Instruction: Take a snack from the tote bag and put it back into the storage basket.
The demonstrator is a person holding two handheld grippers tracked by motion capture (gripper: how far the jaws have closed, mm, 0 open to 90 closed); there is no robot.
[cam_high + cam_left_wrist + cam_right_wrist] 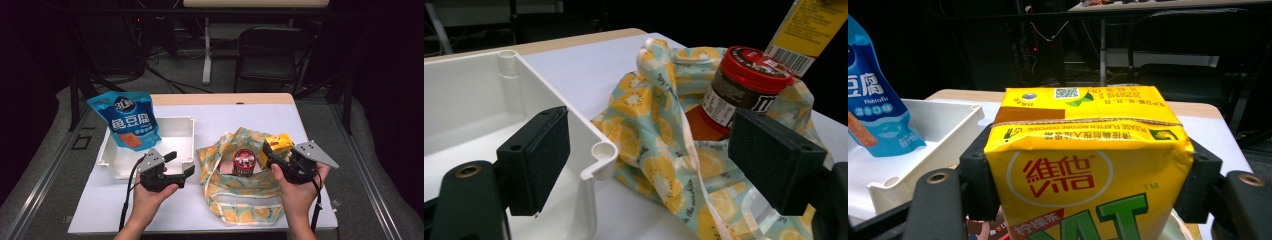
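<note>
A yellow drink carton [278,144] [1088,150] is clamped between the black jaws of my right gripper [272,151] [1089,185], held just above the right side of a lemon-print cloth bag [240,187] [659,125]. A dark jar with a red lid [244,162] [744,90] stands inside the bag's open mouth. My left gripper [180,163] [651,162] is open and holds nothing. It hovers between the front right corner of a white tray [186,121] [474,100] and the bag. The carton's barcode side [809,25] shows above the jar in the left gripper view.
A blue snack pouch [129,120] [873,110] stands upright in the tray's far left part. The tray [948,130] lies left of the bag on the white tabletop [240,117]. Behind the table are a black chair [272,50] and a desk leg.
</note>
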